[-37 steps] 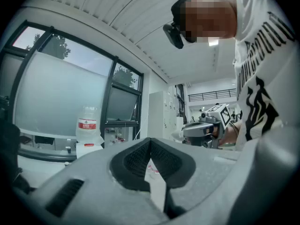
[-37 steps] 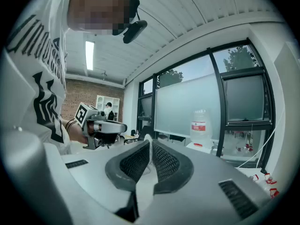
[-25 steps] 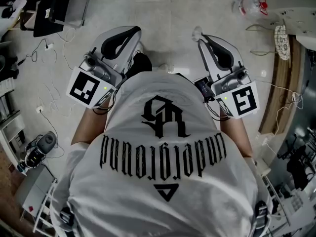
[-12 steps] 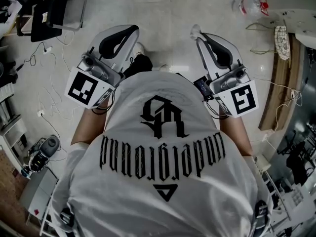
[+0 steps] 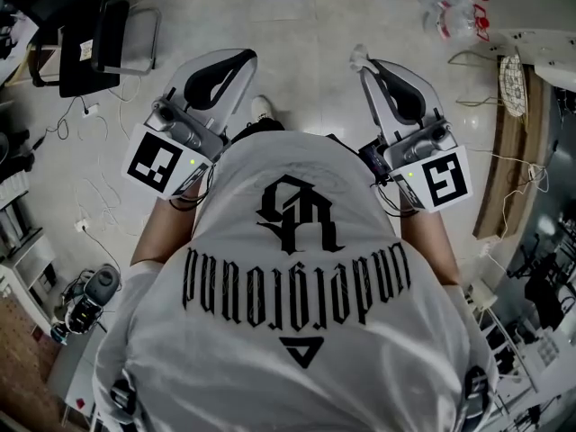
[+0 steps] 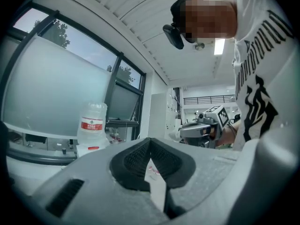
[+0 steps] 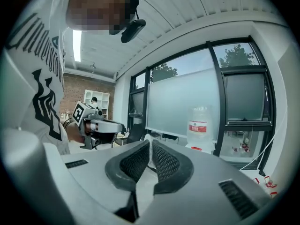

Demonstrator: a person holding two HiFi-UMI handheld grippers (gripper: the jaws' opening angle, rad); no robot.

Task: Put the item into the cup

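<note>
Head view: the person's white shirt [image 5: 297, 331] fills the middle and hides the floor [image 5: 310, 52] beneath. Left claw [image 6: 150, 143] is clenched on nothing; right claw [image 7: 150, 145] pinches a small white item [image 5: 359, 58]. No view shows the cup. A chair [image 5: 108, 34] and cables [image 5: 94, 183] lie to the left, with open floor ahead.

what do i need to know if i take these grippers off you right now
Left gripper: fingers shut, nothing between them.
Right gripper: fingers shut on a small white item that pokes out past the tips.
Both are held out in front of the chest, above the floor.
No cup shows in any view, so you will have to find it first.
Done: the item looks picked up.
Left: carry it to the cup, then open the right fingers over it.
</note>
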